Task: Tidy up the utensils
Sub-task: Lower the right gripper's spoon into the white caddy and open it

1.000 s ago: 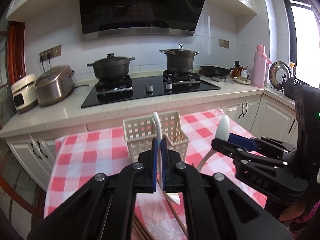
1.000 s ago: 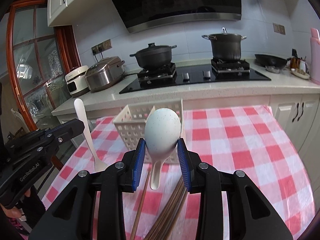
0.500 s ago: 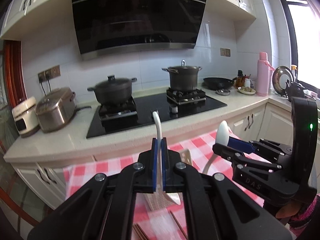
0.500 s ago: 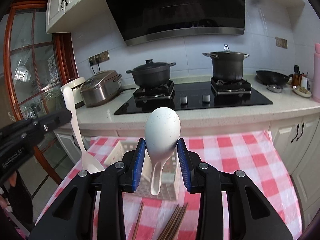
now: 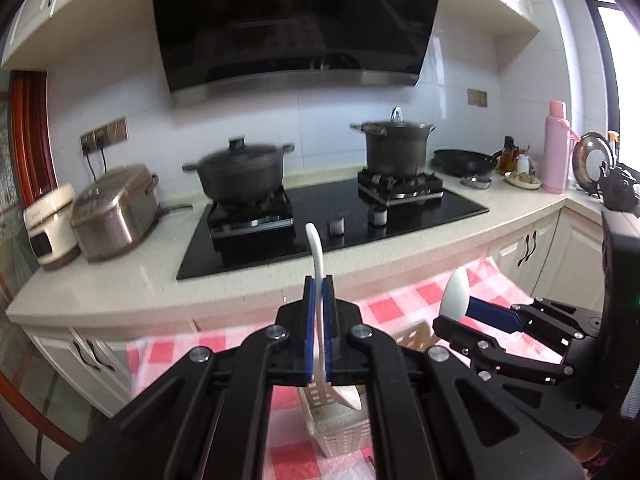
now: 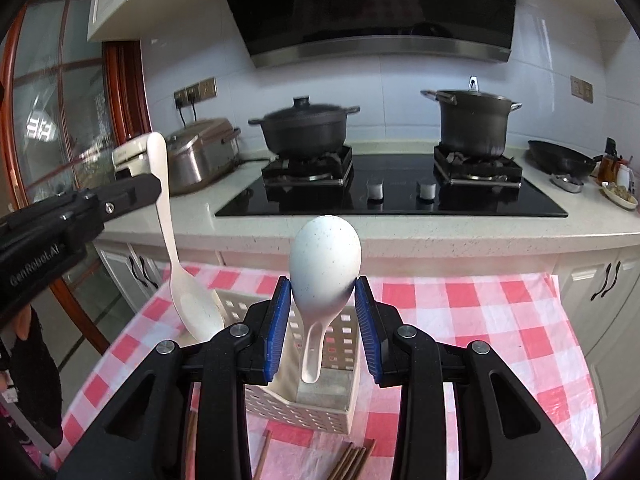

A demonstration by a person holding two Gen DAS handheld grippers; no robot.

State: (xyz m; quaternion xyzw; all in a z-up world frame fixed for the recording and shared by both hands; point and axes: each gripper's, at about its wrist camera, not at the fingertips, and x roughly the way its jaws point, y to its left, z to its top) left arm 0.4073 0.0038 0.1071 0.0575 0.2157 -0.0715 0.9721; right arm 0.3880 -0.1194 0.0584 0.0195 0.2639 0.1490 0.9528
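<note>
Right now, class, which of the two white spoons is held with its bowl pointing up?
The speckled spoon in the right gripper; the left gripper's long-handled spoon hangs bowl down.

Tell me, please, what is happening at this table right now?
A person is tidying utensils with two handheld grippers. The left gripper is shut on the handle of a white spoon, bowl hanging down. The right gripper clamps a speckled rice paddle by its blade, handle down, over the white slotted basket. Brown chopsticks lie on the checked cloth.
</note>
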